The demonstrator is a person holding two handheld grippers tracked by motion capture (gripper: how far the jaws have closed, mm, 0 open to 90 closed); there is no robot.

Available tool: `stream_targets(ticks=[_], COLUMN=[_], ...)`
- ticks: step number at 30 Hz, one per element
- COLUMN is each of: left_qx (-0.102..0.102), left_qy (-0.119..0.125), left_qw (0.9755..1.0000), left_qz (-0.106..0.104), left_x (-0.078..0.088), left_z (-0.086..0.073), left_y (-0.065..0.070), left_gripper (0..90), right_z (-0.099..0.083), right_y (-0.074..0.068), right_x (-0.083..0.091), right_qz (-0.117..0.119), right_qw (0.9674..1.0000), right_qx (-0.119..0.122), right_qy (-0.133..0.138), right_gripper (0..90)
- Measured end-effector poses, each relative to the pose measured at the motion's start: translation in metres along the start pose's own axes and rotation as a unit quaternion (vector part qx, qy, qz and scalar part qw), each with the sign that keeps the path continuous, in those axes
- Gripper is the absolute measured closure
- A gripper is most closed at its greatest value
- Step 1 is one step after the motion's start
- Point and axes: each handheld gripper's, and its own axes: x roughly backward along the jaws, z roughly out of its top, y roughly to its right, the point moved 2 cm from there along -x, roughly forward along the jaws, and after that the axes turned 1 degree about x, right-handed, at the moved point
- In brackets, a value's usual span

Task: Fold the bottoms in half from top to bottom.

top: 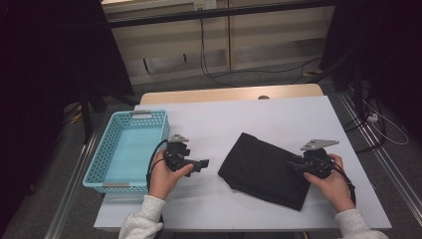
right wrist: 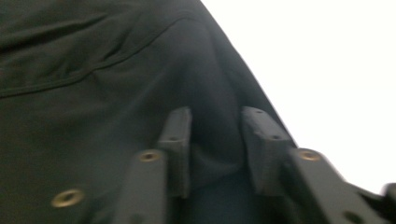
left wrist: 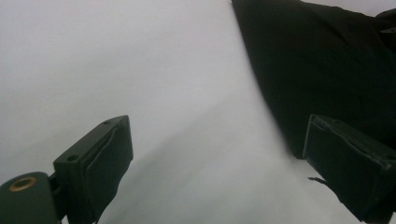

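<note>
A folded black garment (top: 266, 169) lies flat on the white bench (top: 234, 119), toward its right side and nearer the front edge than the back, turned at an angle so that one corner points to the back. The right gripper (top: 290, 163) is at the cloth's right edge, held low in the person's right hand (top: 334, 185); in the right gripper view its fingers (right wrist: 176, 140) are narrowed on a raised fold of the black fabric (right wrist: 116, 93), which fills the gap between them, and the pads press on that fold. The left gripper (top: 203, 164) is held over bare bench just left of the garment, between it and a light blue basket (top: 107, 162) that stands along the left edge. In the left gripper view its fingers (left wrist: 107, 154) stand wide apart with nothing between them, the garment's edge (left wrist: 317, 60) just beyond the far finger.
</note>
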Motion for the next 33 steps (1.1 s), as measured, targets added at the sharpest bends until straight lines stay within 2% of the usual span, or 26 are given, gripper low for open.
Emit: stream_targets(ticks=[3,8,10,13,15,17,22,25,26,29,31,33], left_qx=[-0.003,-0.004,-0.007,-0.009,-0.009,-0.010,-0.011,-0.012,-0.015,-0.014,-0.016,-0.016], left_qy=[0.004,0.002,0.002,0.003,0.007,0.001,-0.001,0.000,-0.007,-0.002,-0.009,-0.002], left_qw=[1.0000,1.0000,1.0000,0.9999,0.9999,0.9999,0.9999,0.9998,0.9997,0.9998,0.9997,0.9997], left_qz=[0.001,-0.002,-0.001,-0.005,-0.005,-0.010,-0.011,-0.014,-0.016,-0.013,-0.016,-0.016], left_x=[-0.001,-0.004,-0.004,-0.004,-0.003,-0.004,-0.008,-0.010,-0.010,-0.012,-0.010,-0.010], left_z=[0.001,0.002,0.003,0.005,0.006,0.006,0.005,0.005,0.005,0.004,0.004,0.005], left_y=[0.002,0.003,0.003,0.005,0.005,0.006,0.010,0.012,0.012,0.014,0.015,0.016], left_gripper=[8.2,8.3,8.3,8.3,8.3,8.2,7.9,7.9,7.8,7.8,7.7,7.7], right_z=[0.000,-0.001,0.000,0.004,0.006,0.004,-0.008,-0.007,-0.007,-0.012,-0.016,-0.017], right_y=[-0.003,-0.003,-0.002,-0.003,-0.003,0.000,0.003,0.006,0.007,0.010,0.011,0.011], right_x=[0.001,0.001,0.005,0.016,0.027,0.036,0.032,0.037,0.038,0.038,0.036,0.037], right_qz=[0.006,0.014,0.008,0.019,0.017,0.024,0.015,0.002,-0.002,-0.004,-0.015,-0.024], right_qw=[0.9999,0.9999,0.9999,0.9996,0.9994,0.9988,0.9997,0.9997,0.9997,0.9998,0.9998,0.9996], right_qx=[0.011,-0.002,0.005,-0.004,-0.007,-0.019,-0.017,-0.019,-0.018,-0.019,-0.016,-0.009], right_qy=[0.001,0.005,0.005,0.018,0.030,0.037,0.008,0.016,0.018,0.010,0.004,0.014], right_gripper=[79.2,81.3,82.1,82.3,82.4,82.4,82.2,82.1,82.1,78.1,68.4,61.8])
